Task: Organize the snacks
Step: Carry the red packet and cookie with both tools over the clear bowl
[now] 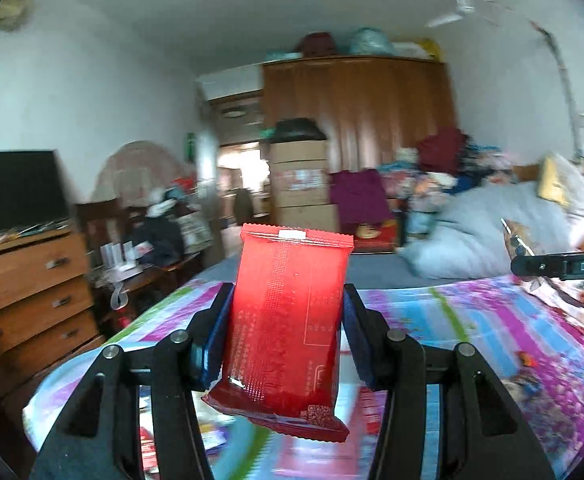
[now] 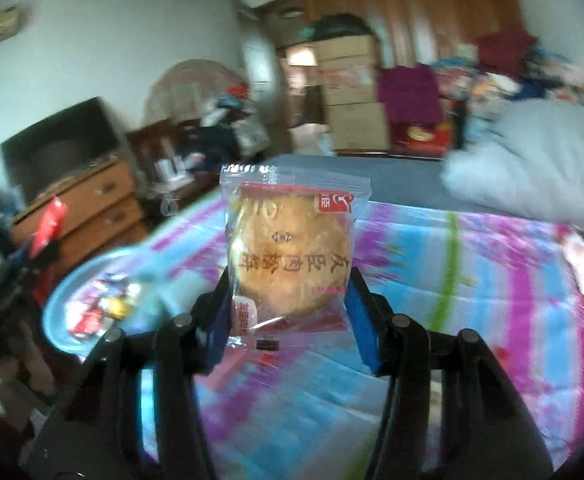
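While I look from the left side first, my left gripper [image 1: 286, 324] is pinching a red packet [image 1: 288, 320] between its two fingers. The packet stands up tall, its long side pointing up and away from the fingers, and it leans a little. Its bottom corner hangs down below the fingers. It is up in the air over the striped blanket [image 1: 472, 320].

A blue plate [image 2: 68, 308] with some small snacks [image 2: 104, 308] on it sits on the blanket. In the right view the plate is down and to the left of my right gripper, and the left gripper shows at the far left edge, just beside the plate. So I think the left gripper is nearer to the plate.

My right gripper [image 2: 288, 292] is pinching a clear bag with a round cake [image 2: 290, 256] inside. This bag stands up too, above the blanket, well to the right of the plate.
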`<state>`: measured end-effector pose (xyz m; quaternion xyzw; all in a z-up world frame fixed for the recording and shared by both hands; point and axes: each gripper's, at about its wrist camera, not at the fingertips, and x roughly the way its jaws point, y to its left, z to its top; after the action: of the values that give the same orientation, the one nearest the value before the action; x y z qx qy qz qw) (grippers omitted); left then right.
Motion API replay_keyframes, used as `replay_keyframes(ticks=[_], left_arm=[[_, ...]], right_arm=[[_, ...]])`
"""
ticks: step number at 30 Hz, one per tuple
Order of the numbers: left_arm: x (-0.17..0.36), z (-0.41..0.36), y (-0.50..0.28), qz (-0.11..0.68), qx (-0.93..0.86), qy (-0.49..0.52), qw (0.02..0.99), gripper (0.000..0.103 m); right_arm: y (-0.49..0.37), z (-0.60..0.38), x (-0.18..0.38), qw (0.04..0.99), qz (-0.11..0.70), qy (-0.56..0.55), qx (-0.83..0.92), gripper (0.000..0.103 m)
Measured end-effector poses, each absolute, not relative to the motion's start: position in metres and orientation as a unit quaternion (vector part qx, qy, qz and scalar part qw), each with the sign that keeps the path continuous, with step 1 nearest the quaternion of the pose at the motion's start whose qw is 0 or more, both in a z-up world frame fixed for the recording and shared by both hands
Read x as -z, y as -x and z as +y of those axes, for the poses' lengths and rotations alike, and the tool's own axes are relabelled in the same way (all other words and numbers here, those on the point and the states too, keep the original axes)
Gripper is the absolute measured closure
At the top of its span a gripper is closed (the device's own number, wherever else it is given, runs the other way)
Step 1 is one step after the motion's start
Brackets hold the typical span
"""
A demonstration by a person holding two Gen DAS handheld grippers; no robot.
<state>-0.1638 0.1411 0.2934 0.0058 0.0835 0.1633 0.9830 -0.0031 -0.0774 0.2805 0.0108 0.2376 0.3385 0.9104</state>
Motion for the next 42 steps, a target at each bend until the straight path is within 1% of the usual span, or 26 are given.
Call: replay_keyframes(ticks=[10, 16, 23, 27, 42], left_arm=[[-0.286, 0.272, 0.195, 0.117, -0.276, 0.08, 0.951, 0.05], [-0.262, 0.324, 0.192, 0.169, -0.307, 0.108, 0.93, 0.05], [-0.232, 0.359, 0.193, 0.213, -0.33, 0.125, 0.911, 0.05], [-0.219, 0.368, 0.196, 0.225, -0.335, 0.135, 0.905, 0.05], [-0.212, 0.386, 0.201, 0.231, -0.337, 0.148, 0.901, 0.05]], right_arm=[[0.021, 0.077, -0.293, 0.852, 0.254, 0.01, -0.457, 0.05], [0.031, 0.133, -0.279, 0.819, 0.292, 0.021, -0.493, 0.05], [0.037, 0.178, -0.261, 0.793, 0.333, 0.039, -0.509, 0.05], [0.044, 0.196, -0.254, 0.787, 0.341, 0.048, -0.512, 0.05], [0.051, 0.222, -0.243, 0.779, 0.356, 0.06, -0.512, 0.05]])
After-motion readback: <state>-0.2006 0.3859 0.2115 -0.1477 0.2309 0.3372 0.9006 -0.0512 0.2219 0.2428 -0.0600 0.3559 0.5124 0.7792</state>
